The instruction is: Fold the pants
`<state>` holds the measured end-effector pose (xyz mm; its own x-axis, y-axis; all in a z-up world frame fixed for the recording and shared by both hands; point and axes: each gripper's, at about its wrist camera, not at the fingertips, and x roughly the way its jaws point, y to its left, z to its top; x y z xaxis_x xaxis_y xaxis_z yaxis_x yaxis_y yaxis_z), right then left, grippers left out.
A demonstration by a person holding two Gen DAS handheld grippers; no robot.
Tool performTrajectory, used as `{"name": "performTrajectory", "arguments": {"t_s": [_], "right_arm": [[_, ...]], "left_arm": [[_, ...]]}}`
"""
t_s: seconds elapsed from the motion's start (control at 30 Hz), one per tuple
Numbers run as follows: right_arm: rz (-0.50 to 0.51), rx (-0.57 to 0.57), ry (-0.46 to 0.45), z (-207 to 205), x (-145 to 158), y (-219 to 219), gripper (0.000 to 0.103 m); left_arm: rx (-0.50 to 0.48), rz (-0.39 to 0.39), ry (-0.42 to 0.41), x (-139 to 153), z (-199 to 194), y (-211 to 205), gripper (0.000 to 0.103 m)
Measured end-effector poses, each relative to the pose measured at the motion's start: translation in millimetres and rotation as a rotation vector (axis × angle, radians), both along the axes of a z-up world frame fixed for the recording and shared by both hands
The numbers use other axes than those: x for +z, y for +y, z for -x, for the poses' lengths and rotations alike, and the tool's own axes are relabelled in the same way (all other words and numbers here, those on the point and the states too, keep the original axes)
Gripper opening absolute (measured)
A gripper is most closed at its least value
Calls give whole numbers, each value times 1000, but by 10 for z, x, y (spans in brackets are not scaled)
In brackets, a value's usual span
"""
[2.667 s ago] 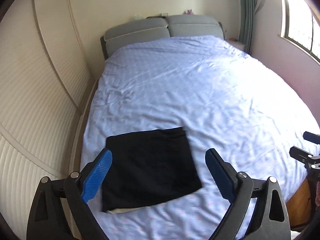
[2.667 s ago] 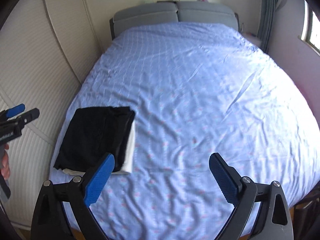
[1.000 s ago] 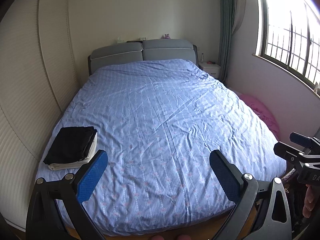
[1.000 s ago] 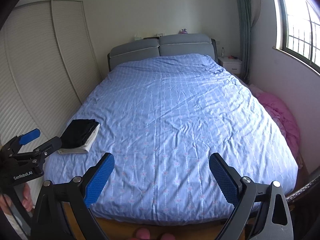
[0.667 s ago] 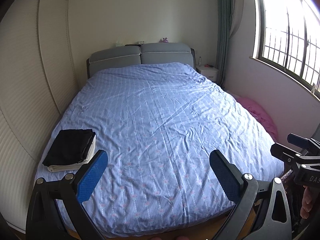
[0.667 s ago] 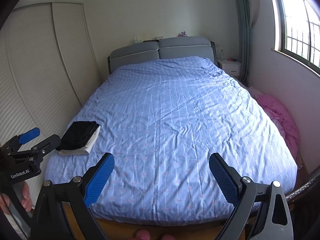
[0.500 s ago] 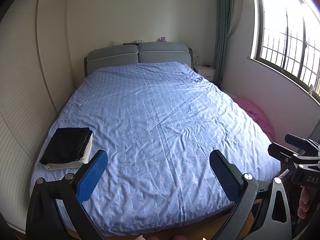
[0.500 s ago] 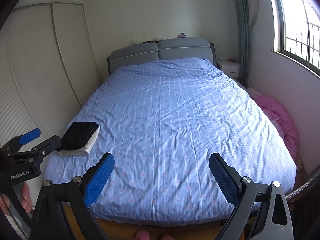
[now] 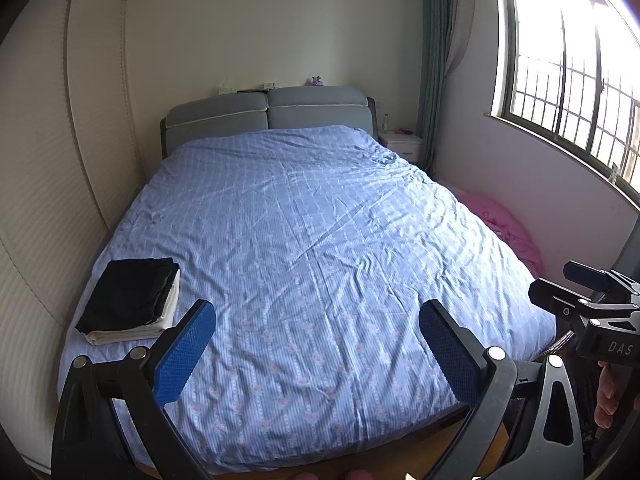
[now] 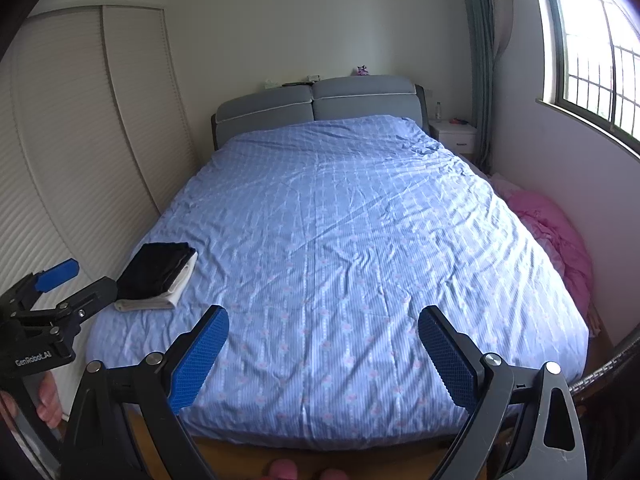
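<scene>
Landmark: bed (image 9: 312,240), blue patterned cover, grey headboard (image 9: 268,114) at far end.

Left tool (image 9: 316,344): fingers spread wide, blue pads facing each other, nothing between them. It is held off the foot of the bed, above the floor, pointing up the length of the bed.

Right tool (image 10: 323,346): likewise spread wide and empty, also off the foot of the bed, aimed toward the headboard. In the left wrist view the right tool shows at the bed's right foot corner, a hand (image 9: 608,396) below it. In the right wrist view the left tool shows off the bed's left foot corner.

Pants (image 9: 128,294): black, folded into a compact rectangle, lying near the left foot corner of the bed. They rest on top of a folded white garment (image 9: 132,330), whose edges show beneath at the near and right sides. Neither tool touches the stack; both are well apart from it.

Pink bedding (image 10: 556,236) lies on the floor along the right side of the bed. White nightstand (image 10: 454,134) just right of the headboard. Window (image 9: 568,80) in the wall right of the bed.
</scene>
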<state>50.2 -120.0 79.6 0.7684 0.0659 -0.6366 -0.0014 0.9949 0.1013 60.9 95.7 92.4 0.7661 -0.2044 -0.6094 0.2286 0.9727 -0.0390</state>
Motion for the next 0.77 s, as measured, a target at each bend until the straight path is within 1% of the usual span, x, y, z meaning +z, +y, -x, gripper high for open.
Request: {"name": "performTrajectory", "arguments": {"t_s": [0.3, 0.5, 0.77], "right_arm": [[3, -1, -1, 11, 3, 3, 96], [5, -4, -1, 22, 7, 22, 96], [3, 0, -5, 30, 37, 26, 96]], "left_arm": [[-4, 17, 9, 7, 11, 21, 103], [-9, -12, -5, 13, 42, -9, 103], [-6, -12, -3, 28, 33, -4, 103]]}}
